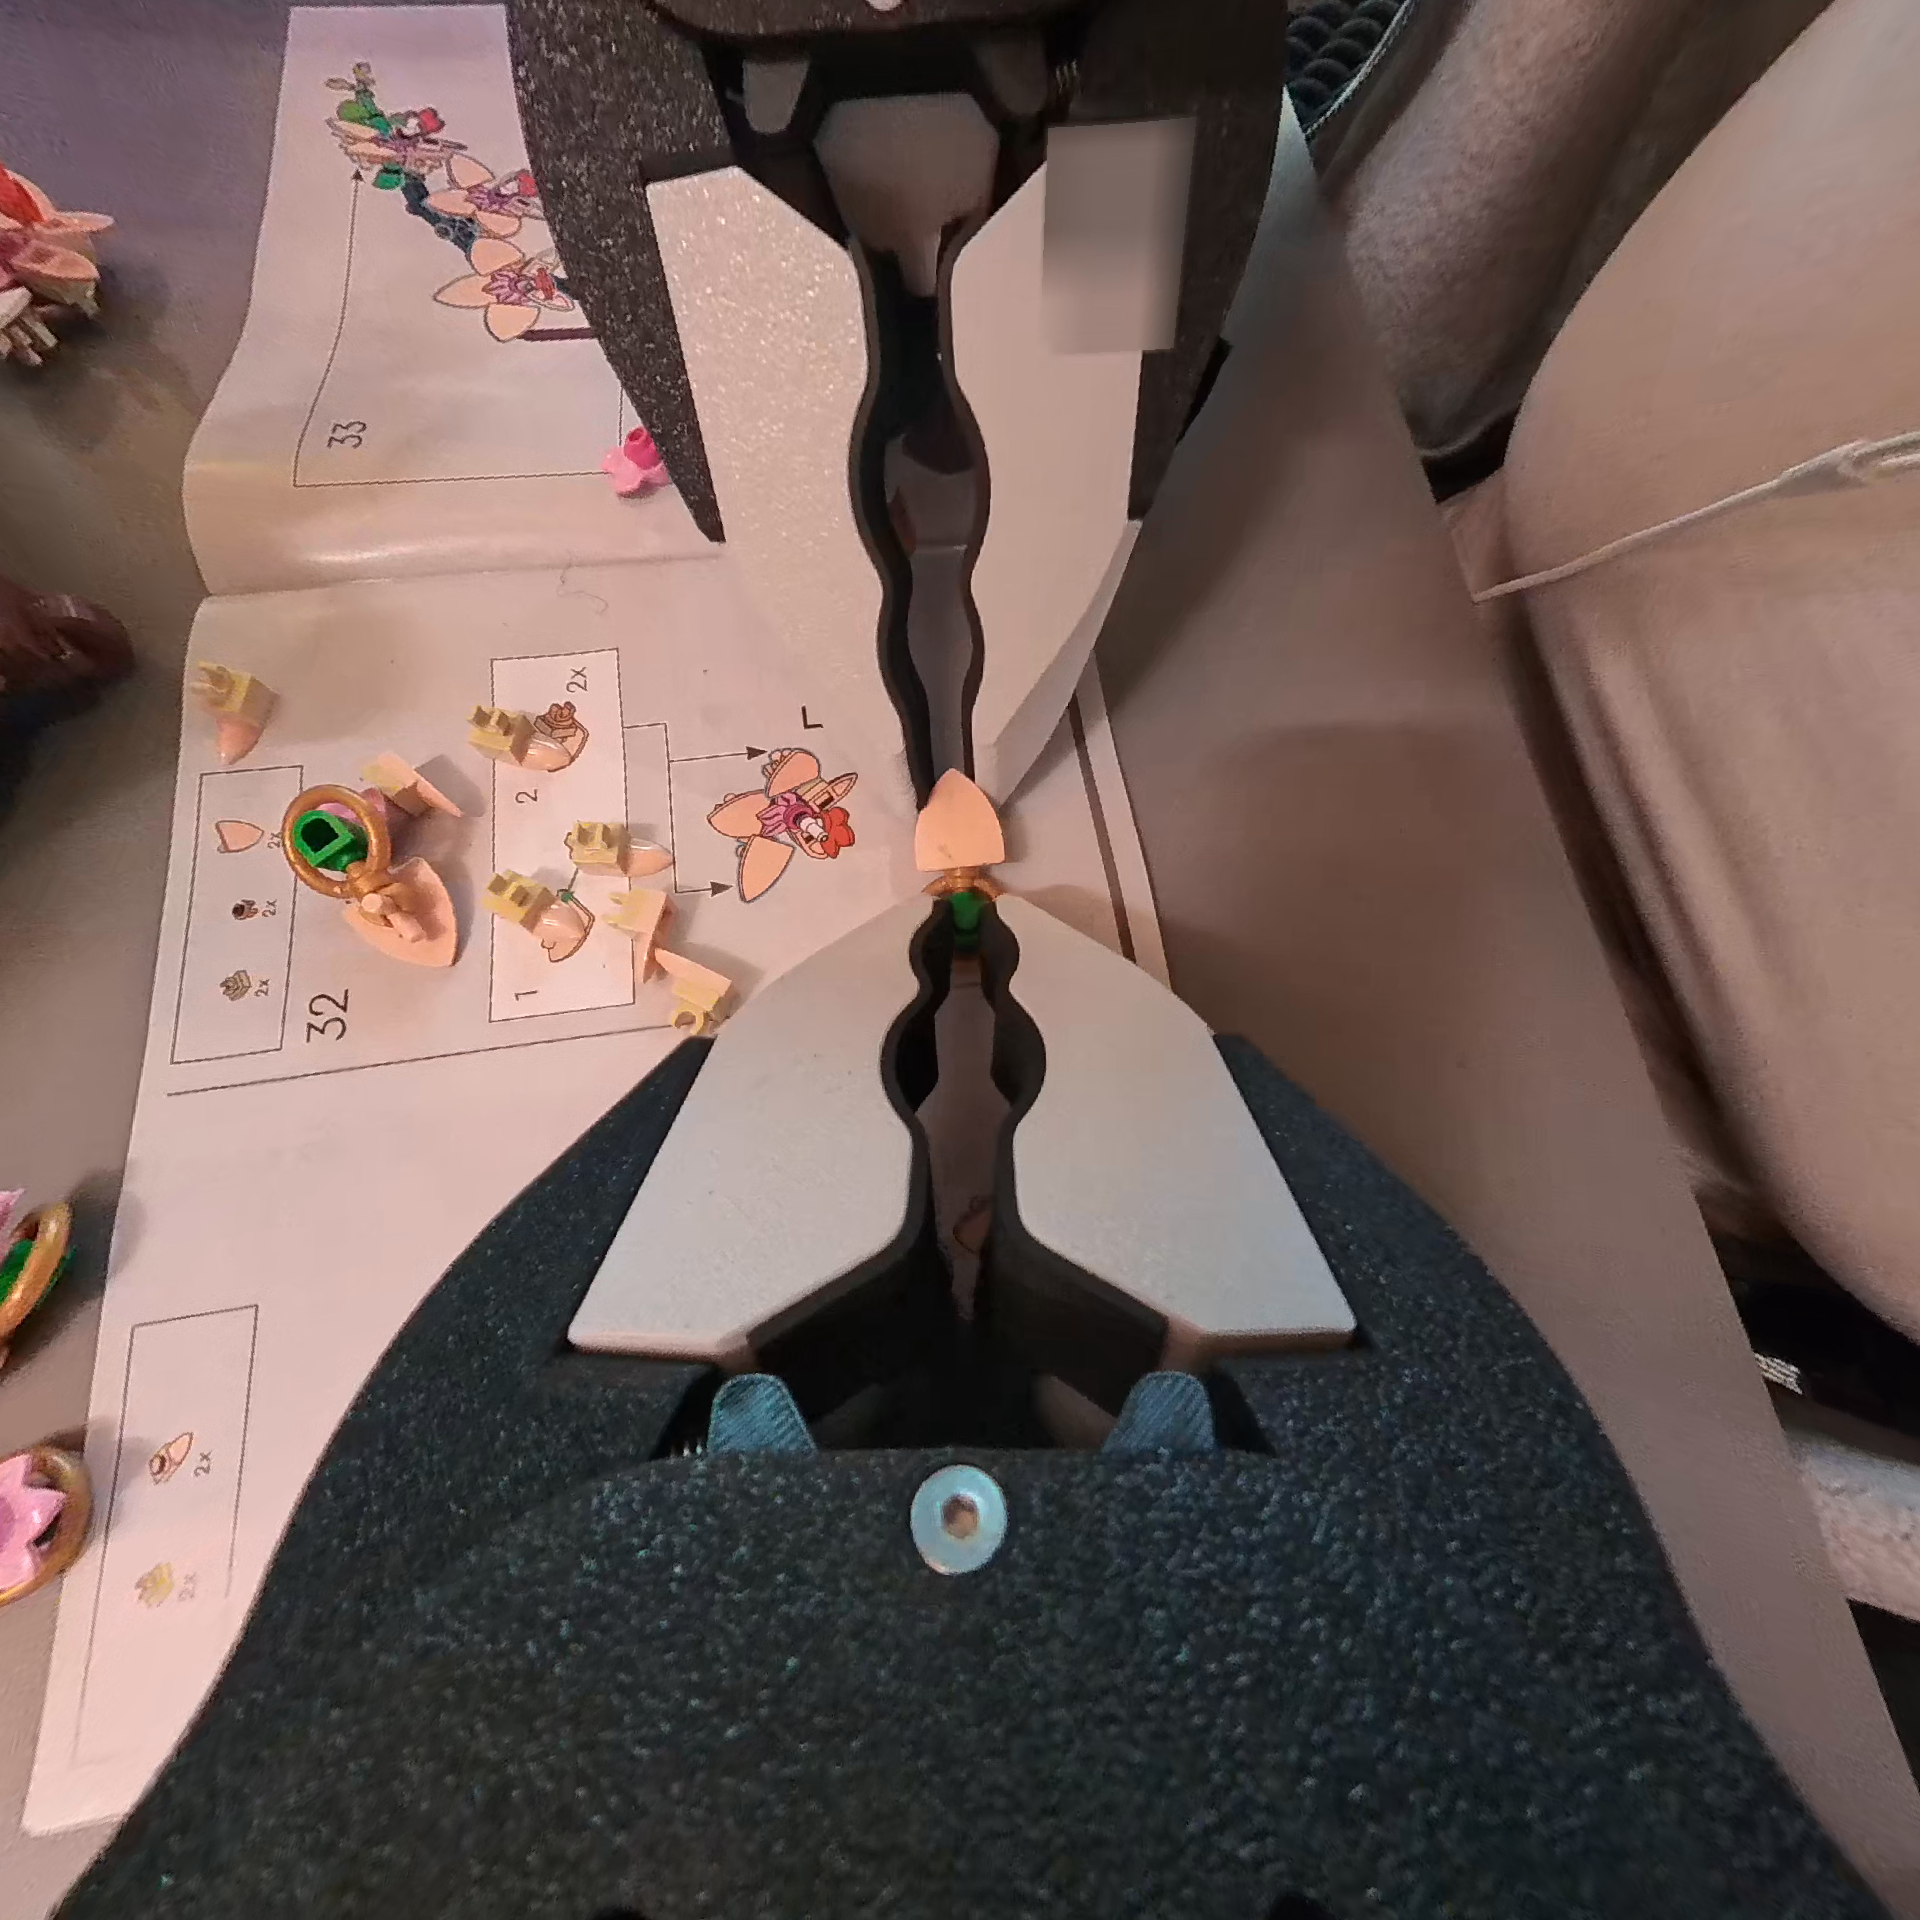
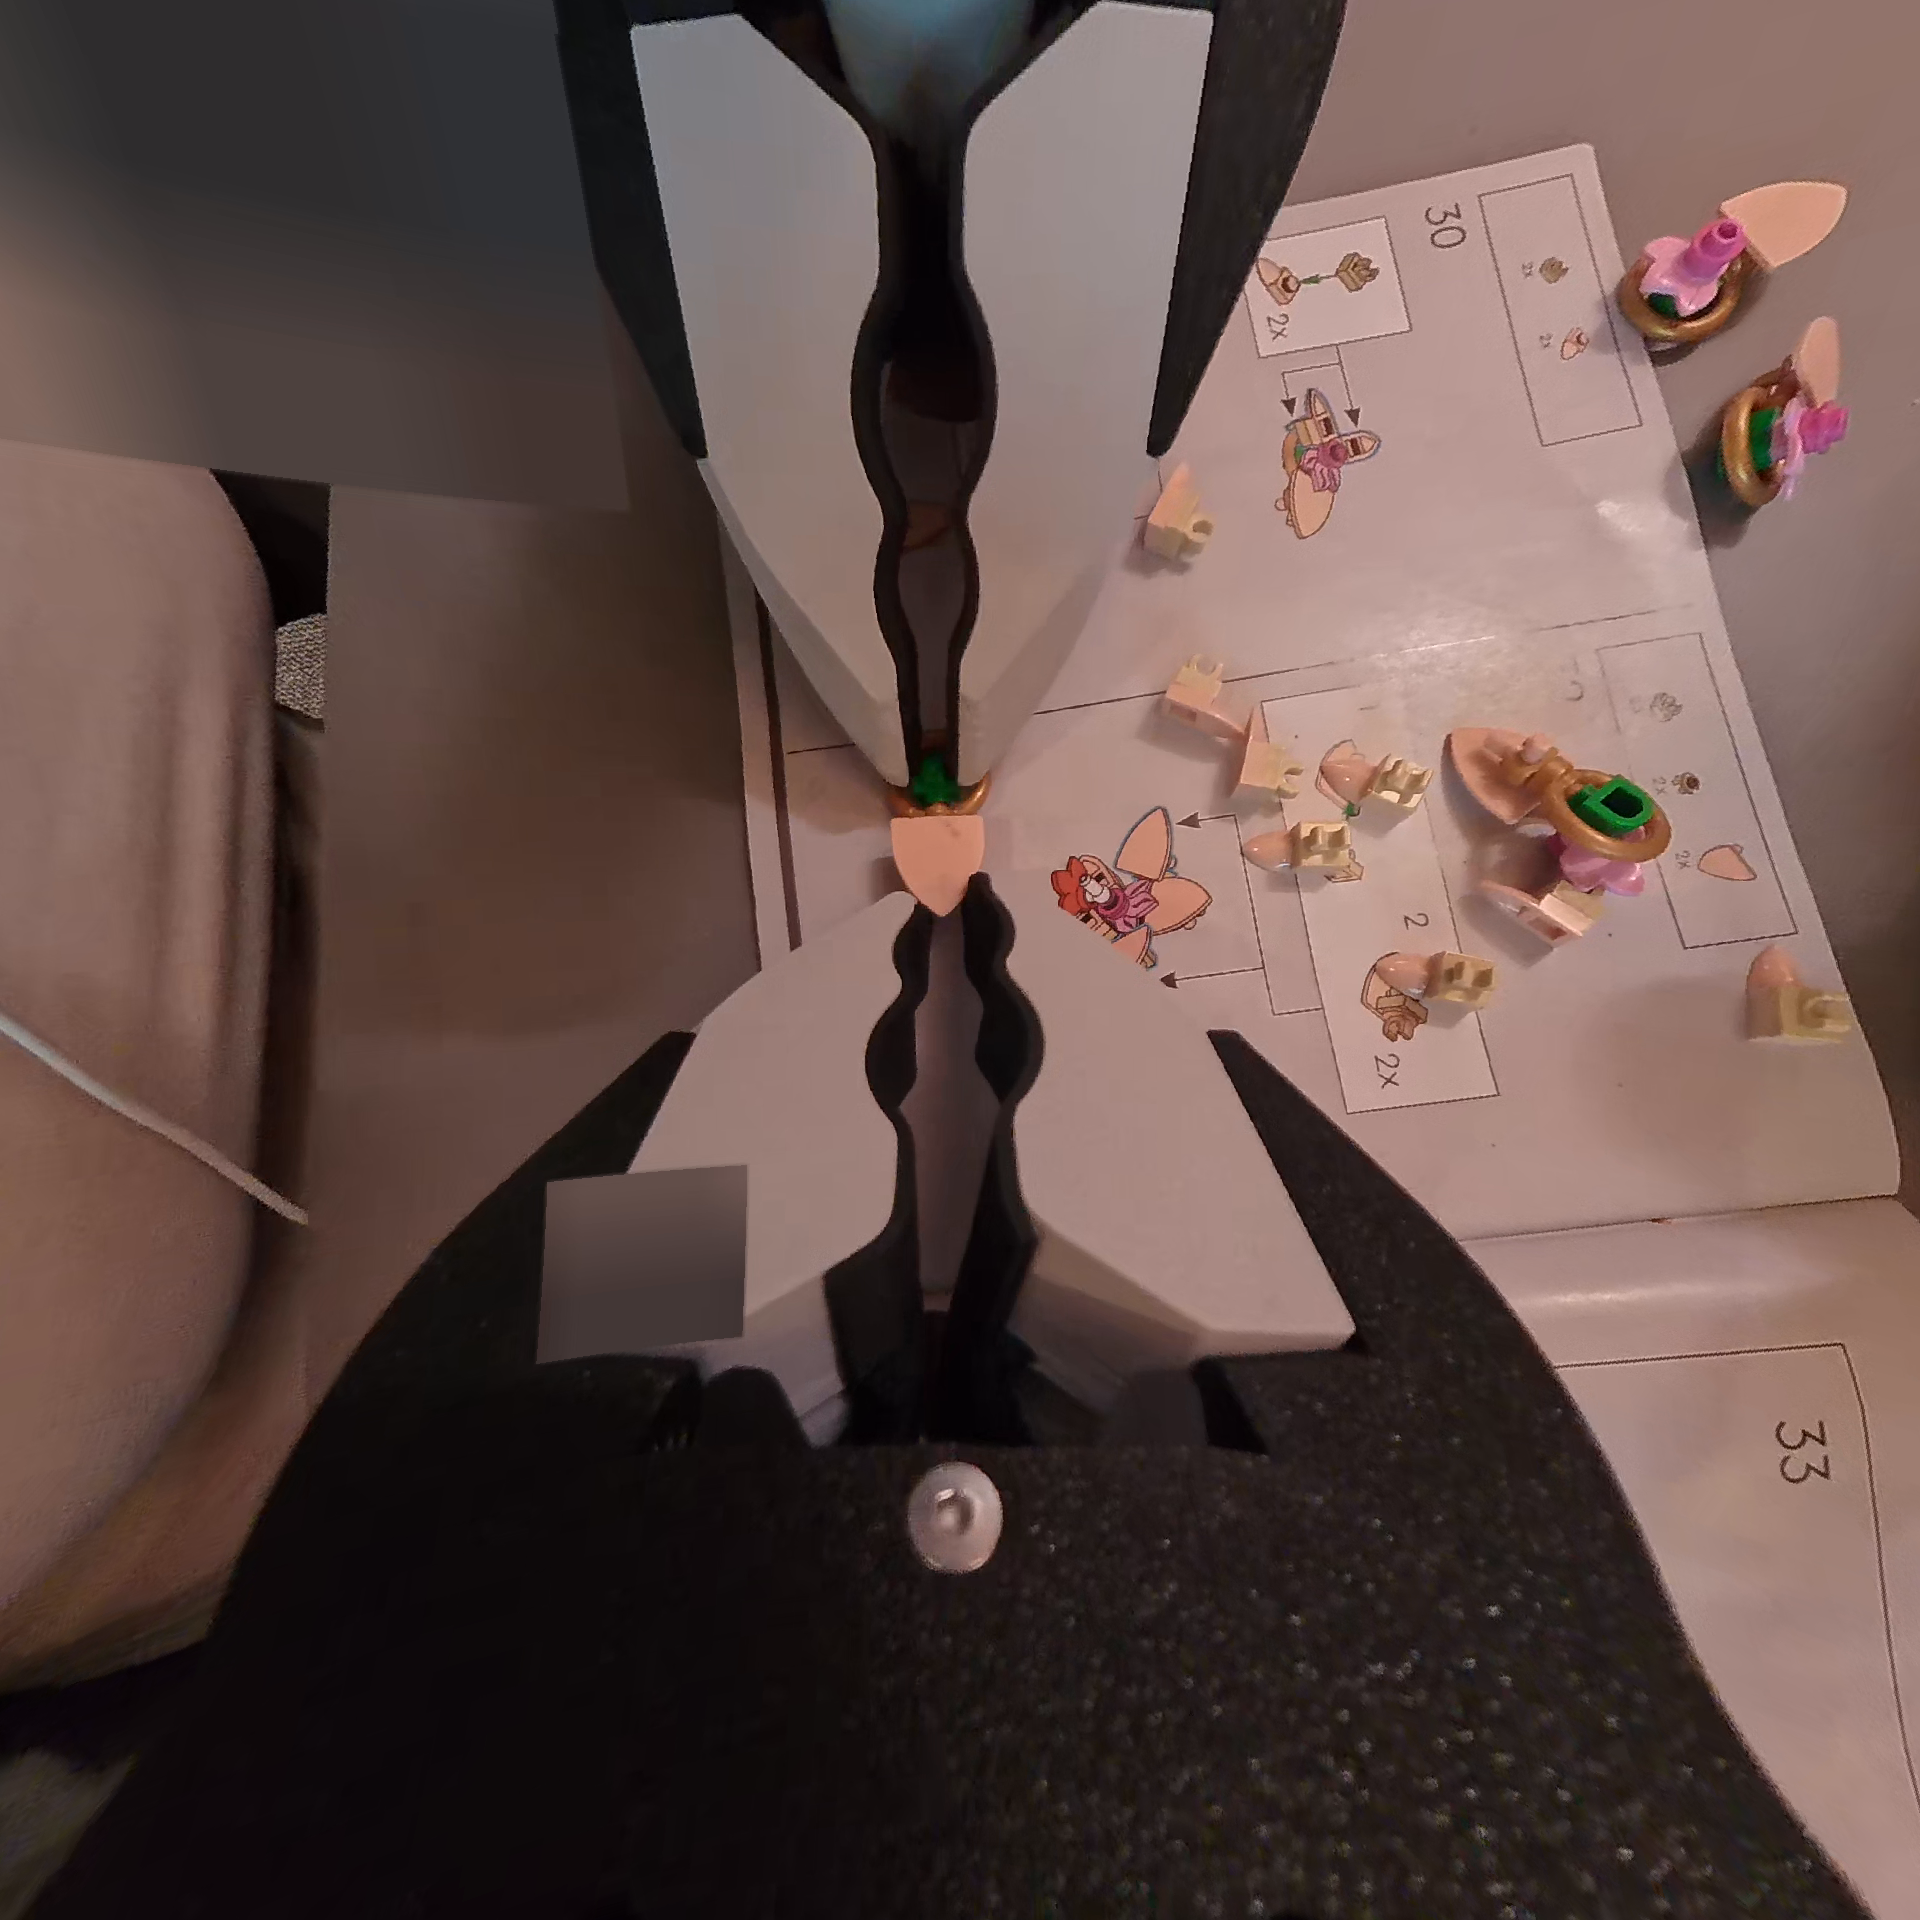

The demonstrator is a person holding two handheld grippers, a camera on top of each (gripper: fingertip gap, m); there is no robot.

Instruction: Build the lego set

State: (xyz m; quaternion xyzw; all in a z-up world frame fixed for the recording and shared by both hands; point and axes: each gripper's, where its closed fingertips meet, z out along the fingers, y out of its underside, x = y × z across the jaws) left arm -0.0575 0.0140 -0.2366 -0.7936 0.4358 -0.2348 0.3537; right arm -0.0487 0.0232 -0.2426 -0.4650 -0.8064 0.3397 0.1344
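1. Our left tool (image 1: 964, 914) is clamped on a gold ring with green stud (image 1: 962, 902).
2. Our right tool (image 2: 943, 902) pinches its smooth peach petal (image 2: 938, 852) above the glossy booklet (image 2: 1558, 1143).

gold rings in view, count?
4: one gold plastic ring in left tongs, its peach petal in right tongs; one on the open instruction booklet; two on the table beside it. More may be hidden.
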